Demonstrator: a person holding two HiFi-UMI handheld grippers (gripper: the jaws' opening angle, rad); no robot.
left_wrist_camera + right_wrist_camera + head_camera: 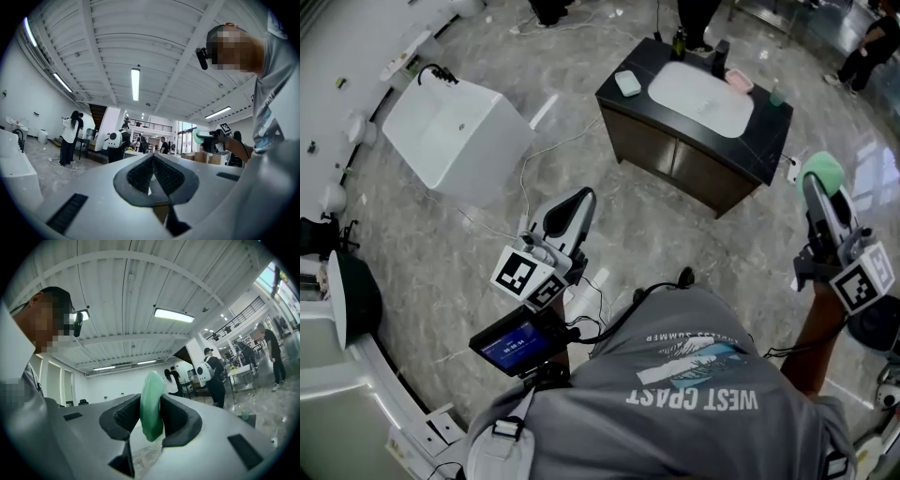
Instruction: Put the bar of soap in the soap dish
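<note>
The green bar of soap (pixel 151 405) stands on edge between the pads of my right gripper (pixel 151 414), which is shut on it. In the head view the same soap (pixel 823 170) tops my right gripper (pixel 818 184) at the right, held up in the air. My left gripper (pixel 570 210) points up in the middle, its jaws shut with nothing between them (pixel 153 174). A small white dish (pixel 628 82) lies on the black vanity top (pixel 769 141) left of the white basin (pixel 701 97). A pink dish (pixel 739 81) sits at the basin's far right.
A white bathtub (pixel 456 133) stands on the grey marble floor at the left, with cables trailing from it. Dark bottles (pixel 679 43) and a tap stand behind the basin. Several people stand in the hall (pixel 71 137). My grey shirt (pixel 694 394) fills the bottom.
</note>
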